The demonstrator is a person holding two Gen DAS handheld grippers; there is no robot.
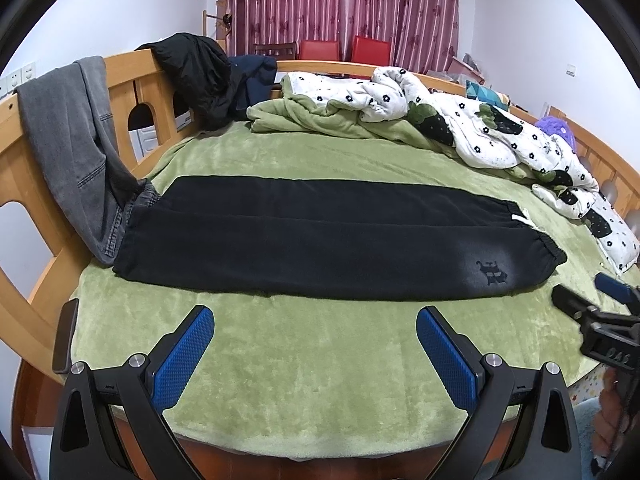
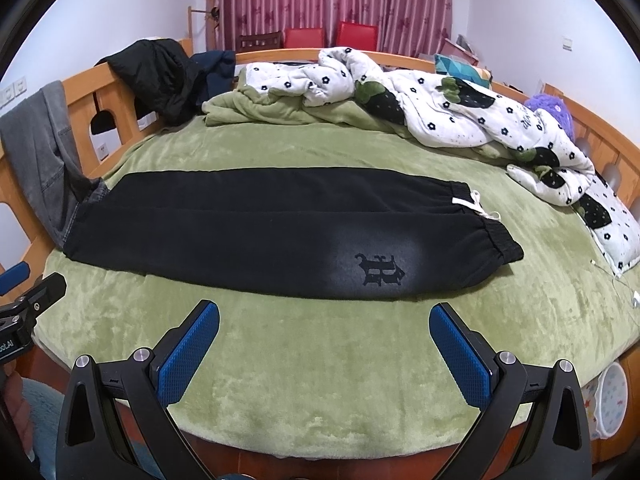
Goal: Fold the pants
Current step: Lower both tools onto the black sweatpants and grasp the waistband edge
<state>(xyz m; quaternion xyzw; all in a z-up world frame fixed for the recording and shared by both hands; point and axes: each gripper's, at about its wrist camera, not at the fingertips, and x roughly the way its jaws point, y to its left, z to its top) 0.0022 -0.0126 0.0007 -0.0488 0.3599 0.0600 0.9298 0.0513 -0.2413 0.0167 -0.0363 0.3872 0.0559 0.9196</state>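
Black pants lie flat across the green blanket, folded lengthwise with one leg over the other. The waistband with a white drawstring is at the right and the cuffs at the left. A dark emblem shows near the waist. My left gripper is open and empty, hovering over the blanket in front of the pants. My right gripper is open and empty, just in front of the pants near the emblem. It also shows at the right edge of the left wrist view.
Grey jeans hang over the wooden bed rail at left, touching the pants' cuffs. A black jacket hangs at the back. A rumpled floral quilt fills the back right. A white cable lies at right.
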